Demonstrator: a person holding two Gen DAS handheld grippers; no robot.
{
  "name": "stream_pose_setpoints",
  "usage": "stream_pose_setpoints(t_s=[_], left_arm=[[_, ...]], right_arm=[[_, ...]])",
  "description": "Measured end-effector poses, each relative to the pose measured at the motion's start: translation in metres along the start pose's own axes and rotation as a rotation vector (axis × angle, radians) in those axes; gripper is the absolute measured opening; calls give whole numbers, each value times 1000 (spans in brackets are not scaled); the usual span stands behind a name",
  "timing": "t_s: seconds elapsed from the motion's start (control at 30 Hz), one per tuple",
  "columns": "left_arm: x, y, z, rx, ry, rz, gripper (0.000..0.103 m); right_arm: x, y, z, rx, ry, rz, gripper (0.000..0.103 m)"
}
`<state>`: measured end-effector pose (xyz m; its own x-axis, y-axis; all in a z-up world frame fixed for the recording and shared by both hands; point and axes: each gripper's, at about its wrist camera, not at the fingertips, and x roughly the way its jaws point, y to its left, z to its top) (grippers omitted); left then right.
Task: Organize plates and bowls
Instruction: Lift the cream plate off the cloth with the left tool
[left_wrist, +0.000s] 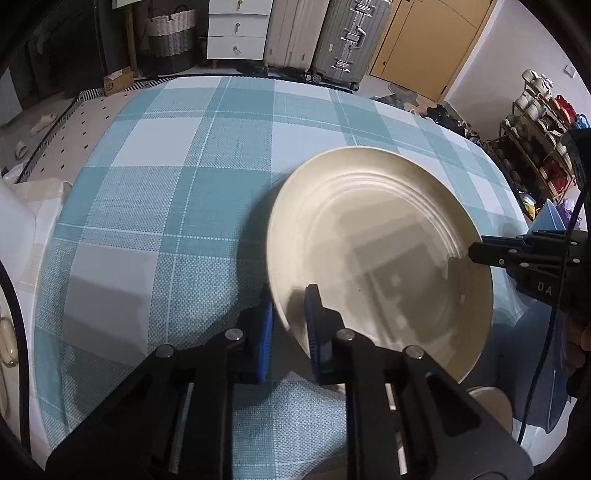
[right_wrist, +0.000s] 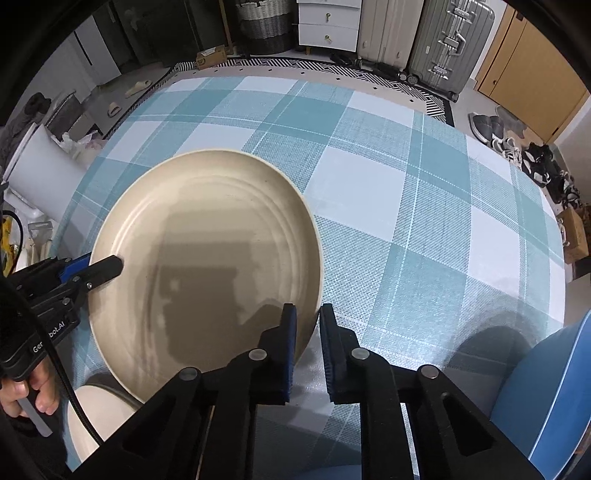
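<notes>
Two hand-held grippers grip one cream plate (left_wrist: 380, 258) from opposite sides in the left wrist view. The left hand-held gripper (left_wrist: 290, 321) has its blue-padded fingers (left_wrist: 314, 332) closed down on the plate's near-left rim, one pad under the rim and one on its inner face. The right hand-held gripper (left_wrist: 476, 253) comes in from the right edge of the picture and pinches the plate's right rim with its jaws nearly together. The plate is tilted, its left rim raised off the table (left_wrist: 147, 184), which carries a blue-and-white checked cloth. One smaller cream dish (left_wrist: 491, 406) peeks out beneath the plate at the lower right, only partly seen. One blue object (left_wrist: 554, 369) lies by the table's right edge; what it is cannot be told from here.

From the right wrist view, the same single plate (right_wrist: 207, 258) sits left of centre above the table (right_wrist: 406, 184). The right hand-held gripper (right_wrist: 308, 332) clamps the plate's near-right rim between its blue pads, the rim passing through the narrow gap. The left hand-held gripper (right_wrist: 116, 264) bites the plate's left rim, held by a person's hand (right_wrist: 26, 391) at the lower left. One cream dish (right_wrist: 96, 417) lies below the plate, partly hidden by it. One blue dish-like object (right_wrist: 554, 387) rests at the lower right, cut off by the edge of the picture.
</notes>
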<state>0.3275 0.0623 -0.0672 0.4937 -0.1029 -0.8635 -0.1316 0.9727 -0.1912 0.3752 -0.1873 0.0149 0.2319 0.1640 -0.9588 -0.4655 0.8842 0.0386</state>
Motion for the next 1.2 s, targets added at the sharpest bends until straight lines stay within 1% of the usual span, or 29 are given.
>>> stream_pose_setpoints(t_s=[0.37,0.67,0.87,1.2], left_arm=[[-1,0,-2,-2,-5,6,13],[-14,-7,2,13,-40,3,13],[-34,-12,2,20,-75,0,13],[-85,-17,-6,25,-134,2,13]], right_arm=[[-2,1,-1,-5,-10,-11,13],[-12,-3,-5,8,-36,-14,13],[-30,-2,-8,19,-64,-10,13],[-71,12,-18,9,-120,-16,13]])
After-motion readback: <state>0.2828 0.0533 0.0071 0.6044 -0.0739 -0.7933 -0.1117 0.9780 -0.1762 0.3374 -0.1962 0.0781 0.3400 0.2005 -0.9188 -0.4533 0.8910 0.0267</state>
